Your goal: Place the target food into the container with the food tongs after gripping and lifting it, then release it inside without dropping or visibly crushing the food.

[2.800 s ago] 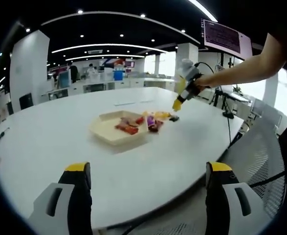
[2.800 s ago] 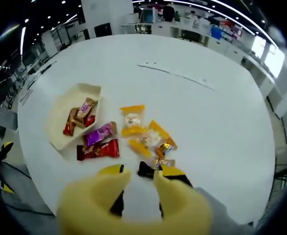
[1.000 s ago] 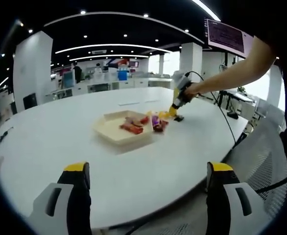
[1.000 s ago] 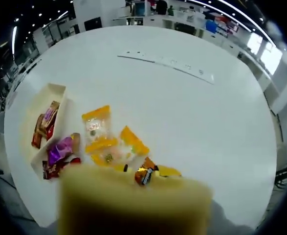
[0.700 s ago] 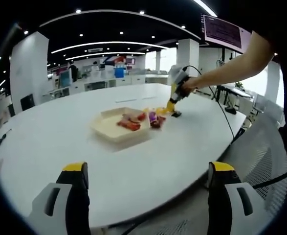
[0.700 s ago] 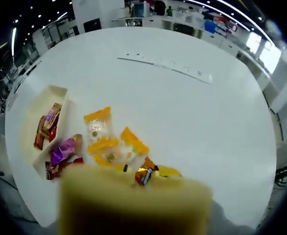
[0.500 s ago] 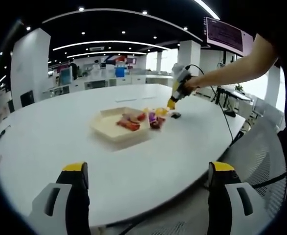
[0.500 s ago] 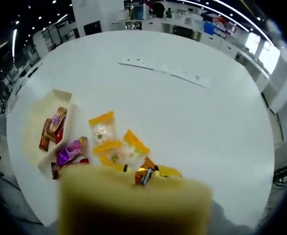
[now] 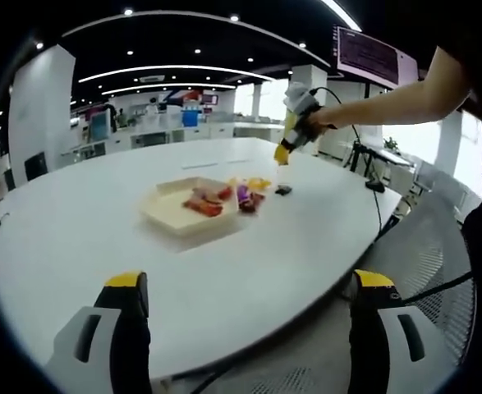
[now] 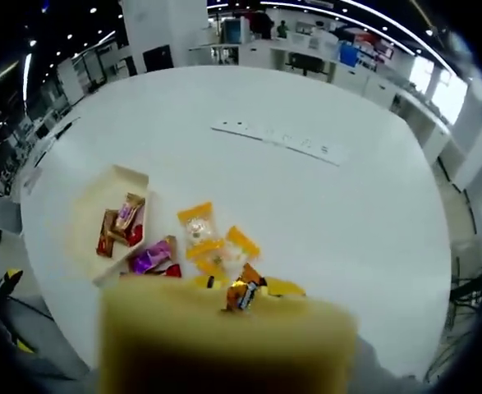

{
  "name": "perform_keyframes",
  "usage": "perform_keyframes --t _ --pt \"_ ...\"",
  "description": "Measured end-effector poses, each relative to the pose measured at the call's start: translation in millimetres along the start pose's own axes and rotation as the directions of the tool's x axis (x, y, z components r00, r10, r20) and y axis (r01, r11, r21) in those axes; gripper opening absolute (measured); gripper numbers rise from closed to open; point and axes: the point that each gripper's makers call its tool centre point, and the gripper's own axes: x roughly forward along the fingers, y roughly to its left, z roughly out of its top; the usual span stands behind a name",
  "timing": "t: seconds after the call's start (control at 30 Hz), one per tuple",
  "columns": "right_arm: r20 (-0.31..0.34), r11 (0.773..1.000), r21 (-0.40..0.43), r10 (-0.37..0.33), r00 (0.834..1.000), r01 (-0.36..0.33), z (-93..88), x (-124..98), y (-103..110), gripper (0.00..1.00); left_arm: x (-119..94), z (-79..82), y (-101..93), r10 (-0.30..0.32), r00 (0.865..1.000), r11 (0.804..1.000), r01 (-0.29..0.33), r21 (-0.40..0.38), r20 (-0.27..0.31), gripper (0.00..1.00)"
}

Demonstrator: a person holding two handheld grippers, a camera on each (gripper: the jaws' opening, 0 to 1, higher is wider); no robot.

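Right tongs [image 10: 242, 297] closed on a small orange-brown wrapped candy [image 10: 245, 292], lifted above the worktop [image 10: 347, 205]; left tongs [image 9: 249, 328] spread wide, idle near the worktop edge. Grip and lift look done. Left to do: carry to the cream tray [image 10: 89, 215] and release inside; tray already holds some wrapped snacks [image 10: 119, 223].

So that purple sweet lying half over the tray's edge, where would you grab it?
Probably by the twisted end of the purple sweet that pokes out past the tray rim, coming from above on the table side. It lies flat and slanted beside a red wrapper, so that free end looks easiest to pinch.
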Motion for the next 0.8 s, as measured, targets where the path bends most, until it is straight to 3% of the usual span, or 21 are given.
perform_keyframes --t 0.33,0.63,0.8 --pt "0.035 1.0 -0.025 -0.012 0.999 0.013 19.6 -34 10 0.21 -2 7.3 -1.2 -0.008 0.999 1.0 0.008 0.002 0.048 0.99" --pt "0.037 0.999 -0.051 0.01 0.999 -0.008 27.9 -30 33 0.21 -3 9.2 -2.2 -0.012 0.998 1.0 0.012 0.005 0.064 0.99" --pt "0.039 0.995 -0.077 0.06 0.997 -0.057 42.8 -21 66 0.21 -3 11.3 0.1 -0.002 0.997 1.0 0.002 -0.01 0.077 0.99"
